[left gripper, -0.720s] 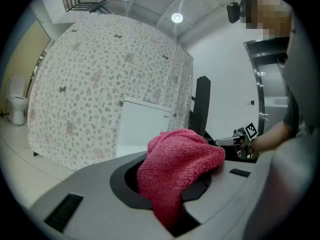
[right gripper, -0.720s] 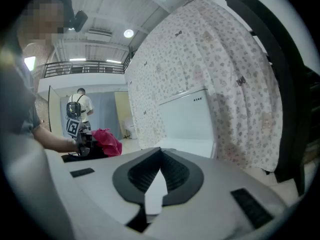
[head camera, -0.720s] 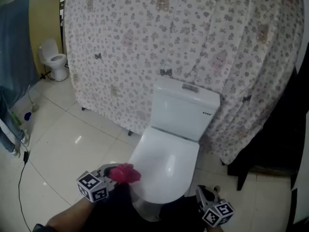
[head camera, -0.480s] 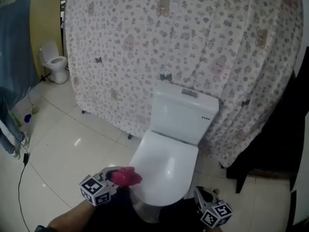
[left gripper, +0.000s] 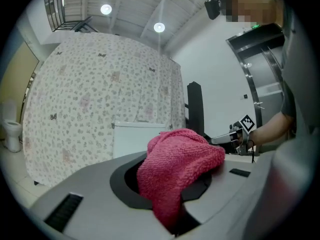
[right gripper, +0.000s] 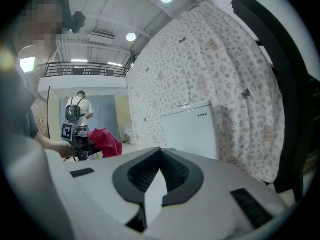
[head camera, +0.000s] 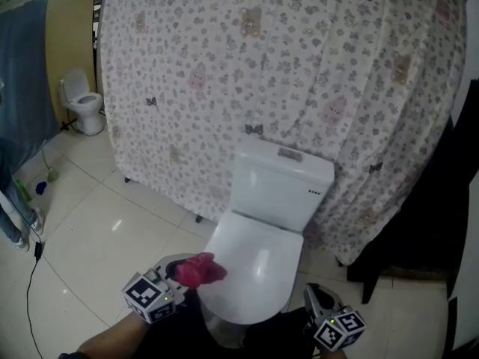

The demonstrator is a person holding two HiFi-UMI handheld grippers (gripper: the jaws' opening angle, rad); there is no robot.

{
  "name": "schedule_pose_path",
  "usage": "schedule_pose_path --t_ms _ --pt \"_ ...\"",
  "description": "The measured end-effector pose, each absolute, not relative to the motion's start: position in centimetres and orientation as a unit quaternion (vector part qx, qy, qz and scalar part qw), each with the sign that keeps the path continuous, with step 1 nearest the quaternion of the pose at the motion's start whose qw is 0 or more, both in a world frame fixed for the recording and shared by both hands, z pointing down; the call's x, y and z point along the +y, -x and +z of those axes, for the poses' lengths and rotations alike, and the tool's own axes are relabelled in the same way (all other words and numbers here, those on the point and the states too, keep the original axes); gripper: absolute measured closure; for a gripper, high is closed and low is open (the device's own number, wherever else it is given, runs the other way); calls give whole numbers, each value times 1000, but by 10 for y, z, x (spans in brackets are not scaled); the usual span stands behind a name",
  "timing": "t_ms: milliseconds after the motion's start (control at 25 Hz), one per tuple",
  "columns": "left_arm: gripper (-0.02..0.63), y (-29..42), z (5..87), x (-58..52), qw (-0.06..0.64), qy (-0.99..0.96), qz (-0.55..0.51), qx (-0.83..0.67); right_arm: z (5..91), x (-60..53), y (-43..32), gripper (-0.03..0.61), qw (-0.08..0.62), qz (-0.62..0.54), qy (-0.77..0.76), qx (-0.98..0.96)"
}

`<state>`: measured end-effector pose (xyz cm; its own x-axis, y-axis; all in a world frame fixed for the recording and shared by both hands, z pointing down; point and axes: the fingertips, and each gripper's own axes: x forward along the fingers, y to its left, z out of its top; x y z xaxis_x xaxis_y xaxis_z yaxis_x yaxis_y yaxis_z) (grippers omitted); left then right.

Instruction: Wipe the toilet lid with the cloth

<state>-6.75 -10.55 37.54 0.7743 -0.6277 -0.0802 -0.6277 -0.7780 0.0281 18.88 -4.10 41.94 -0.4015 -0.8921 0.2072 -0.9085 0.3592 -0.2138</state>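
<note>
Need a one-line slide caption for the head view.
Left gripper holds a crumpled pink terry cloth by the front-left edge of the closed white toilet lid; right gripper hangs empty, jaws shut.

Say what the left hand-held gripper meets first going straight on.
Probably the toilet lid: the left hand-held gripper, shut on the pink cloth, points across it. Height is unclear; it may pass above toward the tank.

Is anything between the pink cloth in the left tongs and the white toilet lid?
Nothing visible stands between them. The pink knitted cloth, held in the left tongs, hangs at the near left edge of the closed white toilet lid.
</note>
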Motion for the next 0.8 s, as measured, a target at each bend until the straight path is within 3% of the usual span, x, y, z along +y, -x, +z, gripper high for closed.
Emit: schedule_pose_path --t_ms 800 --pt "537 49 310 -119 -5 944 74 322 342 -74 -187 574 1 111 -561 -820"
